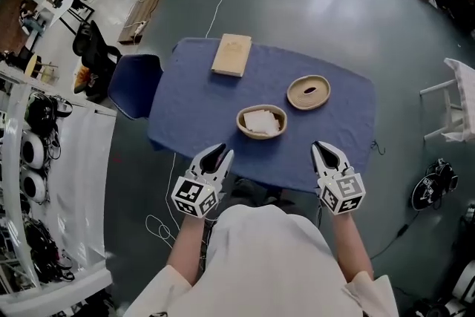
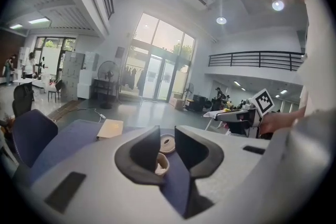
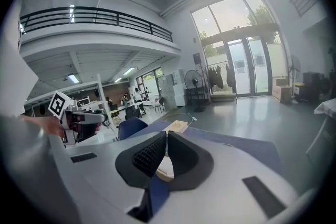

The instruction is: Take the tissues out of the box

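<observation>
Though indoors, daylit blue-clothed table (image 1: 194, 113) with tissues (image 1: 261, 121), on grey floor (image 1: 312, 4).

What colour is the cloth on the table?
The cloth is blue; head view shows it best.

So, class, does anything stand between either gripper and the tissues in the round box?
Nothing visible does. The round box is open, its lid set aside to the right, tissues exposed. Only bare blue cloth lies between it and the left gripper and right gripper.
</observation>
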`<state>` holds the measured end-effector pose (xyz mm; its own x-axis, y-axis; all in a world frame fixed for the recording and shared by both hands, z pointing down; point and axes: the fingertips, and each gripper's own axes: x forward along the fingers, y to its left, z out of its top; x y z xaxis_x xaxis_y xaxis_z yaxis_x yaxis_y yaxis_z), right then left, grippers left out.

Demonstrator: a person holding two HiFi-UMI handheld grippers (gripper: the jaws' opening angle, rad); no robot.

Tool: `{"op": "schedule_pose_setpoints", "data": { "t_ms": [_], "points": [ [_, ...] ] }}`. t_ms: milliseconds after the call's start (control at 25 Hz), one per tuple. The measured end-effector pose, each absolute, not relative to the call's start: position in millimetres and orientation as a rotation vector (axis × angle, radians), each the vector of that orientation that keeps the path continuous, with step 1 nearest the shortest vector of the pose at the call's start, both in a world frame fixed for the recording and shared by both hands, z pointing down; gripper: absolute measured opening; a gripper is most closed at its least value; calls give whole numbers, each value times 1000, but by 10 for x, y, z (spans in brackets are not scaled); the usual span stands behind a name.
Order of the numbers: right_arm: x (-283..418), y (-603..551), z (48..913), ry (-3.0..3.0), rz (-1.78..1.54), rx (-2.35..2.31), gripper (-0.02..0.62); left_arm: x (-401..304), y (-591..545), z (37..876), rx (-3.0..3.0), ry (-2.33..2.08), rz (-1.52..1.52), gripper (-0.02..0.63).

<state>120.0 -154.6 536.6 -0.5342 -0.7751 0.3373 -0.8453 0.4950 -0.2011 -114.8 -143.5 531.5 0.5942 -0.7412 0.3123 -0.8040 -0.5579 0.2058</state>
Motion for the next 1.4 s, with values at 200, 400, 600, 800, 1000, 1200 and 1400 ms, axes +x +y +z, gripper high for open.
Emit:
{"op": "schedule_pose_setpoints", "data": {
  "t_ms": [200,400,600,800,1000,1200,1400],
  "points": [
    [1201,-1647,5397,-2472,545,1489,35,-1106,-1737,5393,2571,-1131,351,92],
    [1088,-1738,5509,-2395,582,1570,35,-1134,-2029,5678,2595,-979,452,94],
    [1121,-1801,5702,-2314,644,1641,35,-923,-2298,6084,2622,-819,579,97],
    [1089,-1824,5834,-2236,697,1698,35,-745,-2471,6617,2650,-647,780,104],
    [1041,-1846,5959,-2182,754,1739,35,-561,-2586,7170,2646,-485,961,124],
    [996,-1829,6109,-2137,815,1769,35,-399,-2649,7686,2616,-393,1084,132],
    [967,-1846,6227,-2102,864,1794,35,-395,-2749,8200,2548,-349,1250,147]
  ]
}}
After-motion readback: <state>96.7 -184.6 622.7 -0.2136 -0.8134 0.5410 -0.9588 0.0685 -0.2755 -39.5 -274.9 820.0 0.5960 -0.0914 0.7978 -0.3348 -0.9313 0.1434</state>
